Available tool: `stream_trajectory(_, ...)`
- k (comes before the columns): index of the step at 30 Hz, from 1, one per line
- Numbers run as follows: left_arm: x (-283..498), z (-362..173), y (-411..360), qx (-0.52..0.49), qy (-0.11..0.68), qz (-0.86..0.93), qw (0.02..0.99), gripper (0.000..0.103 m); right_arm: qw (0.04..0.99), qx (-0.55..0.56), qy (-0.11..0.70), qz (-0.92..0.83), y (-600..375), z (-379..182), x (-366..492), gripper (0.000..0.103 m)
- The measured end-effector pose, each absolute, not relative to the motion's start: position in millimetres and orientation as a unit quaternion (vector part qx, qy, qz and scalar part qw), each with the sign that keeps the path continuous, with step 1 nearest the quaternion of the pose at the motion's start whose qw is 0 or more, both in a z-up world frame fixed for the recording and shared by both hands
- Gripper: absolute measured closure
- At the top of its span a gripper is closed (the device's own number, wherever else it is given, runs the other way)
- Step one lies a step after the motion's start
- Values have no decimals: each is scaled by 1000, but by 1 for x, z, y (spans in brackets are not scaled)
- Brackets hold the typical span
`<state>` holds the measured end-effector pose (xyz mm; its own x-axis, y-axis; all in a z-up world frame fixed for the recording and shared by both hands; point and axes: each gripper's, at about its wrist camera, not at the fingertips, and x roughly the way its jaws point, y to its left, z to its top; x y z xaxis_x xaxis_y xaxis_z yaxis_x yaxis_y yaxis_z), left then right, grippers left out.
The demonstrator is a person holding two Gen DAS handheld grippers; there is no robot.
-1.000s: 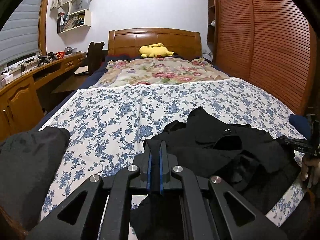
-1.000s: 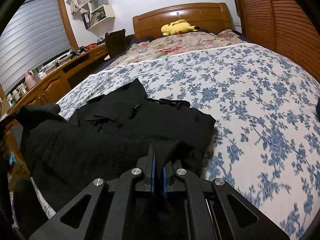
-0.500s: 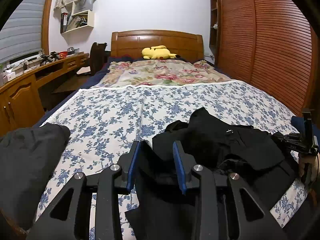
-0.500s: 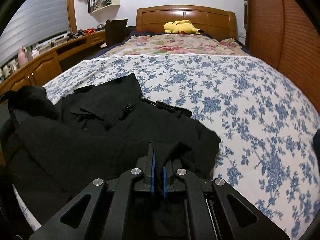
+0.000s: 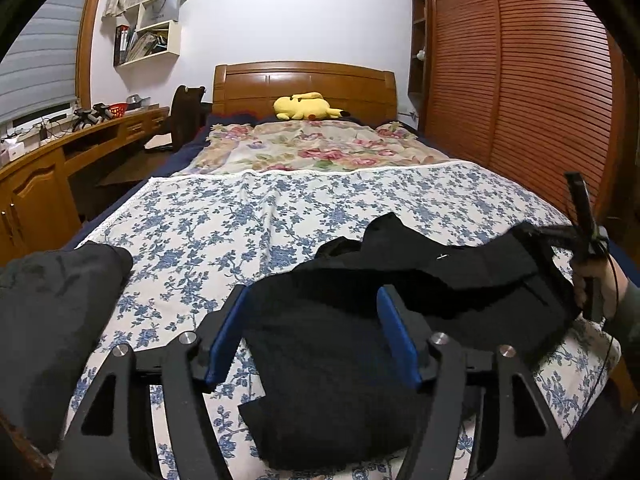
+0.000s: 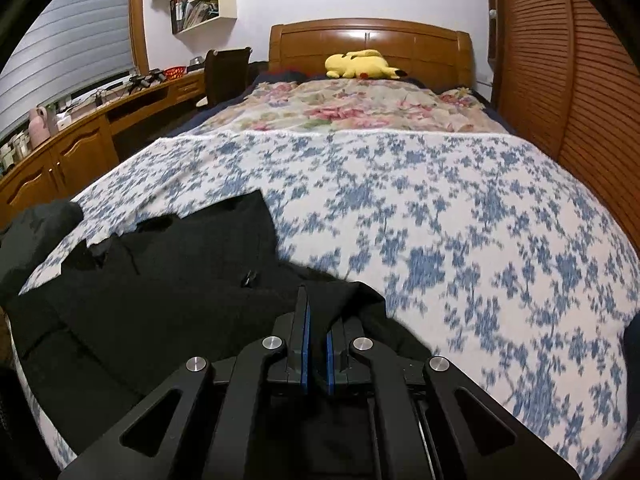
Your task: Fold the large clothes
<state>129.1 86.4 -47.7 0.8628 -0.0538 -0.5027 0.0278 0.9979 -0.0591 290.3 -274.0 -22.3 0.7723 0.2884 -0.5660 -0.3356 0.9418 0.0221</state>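
A large black garment [image 5: 400,280] lies crumpled on the near end of the bed; it also shows in the right wrist view [image 6: 160,288]. My left gripper [image 5: 314,304] is open, its blue pads on either side of a fold of the garment. My right gripper [image 6: 316,312] is shut on the garment's edge and holds it just above the bed. In the left wrist view the right gripper [image 5: 560,236] is at the far right, in a hand, with cloth hanging from it.
The bed has a blue-flowered sheet [image 5: 280,216] and a flowered quilt [image 5: 312,148] further back. A yellow plush toy [image 5: 304,106] lies at the wooden headboard. A second dark garment [image 5: 48,300] lies at the bed's left edge. A desk [image 5: 60,152] runs along the left, a slatted wardrobe [image 5: 540,80] along the right.
My left gripper has opened wide and let go of the garment. My right gripper, still shut on the cloth, has moved with it; the garment has shifted on the bed.
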Motion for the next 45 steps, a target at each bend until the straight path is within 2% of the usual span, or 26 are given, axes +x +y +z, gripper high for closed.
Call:
stream_trajectory(12, 140, -58, 73, -19, 283, -33, 958, 34, 951, -25, 288, 107, -264, -12, 363, 99)
stream_trajectory(17, 144, -62, 66, -16, 291, -37, 956, 34, 936, -2, 345, 68, -260, -25, 402, 98)
stream_trajectory(19, 146, -63, 63, -15, 295, -39, 955, 34, 924, -2, 375, 73, -256, -33, 414, 93)
stream_trajectory(21, 147, -64, 61, -14, 297, -42, 954, 34, 916, -5, 391, 85, -254, -37, 418, 79)
stream_trajectory(22, 148, -65, 59, -13, 298, -44, 954, 34, 917, -9, 388, 89, -254, -35, 417, 77)
stream_trajectory(26, 150, -64, 53, -12, 299, -49, 953, 34, 921, 0, 371, 116, -258, -25, 407, 50)
stream_trajectory(30, 151, -66, 48, -12, 302, -53, 952, 34, 931, 0, 346, 117, -270, -12, 393, 31)
stream_trajectory(35, 153, -69, 44, -9, 306, -56, 950, 34, 934, -17, 336, 119, -276, -7, 373, 30)
stream_trajectory(41, 154, -70, 39, -7, 309, -59, 949, 34, 920, -79, 355, 143, -260, -28, 360, 30)
stream_trajectory(45, 155, -71, 35, -4, 312, -61, 948, 34, 912, -84, 382, 123, -261, -39, 374, 30)
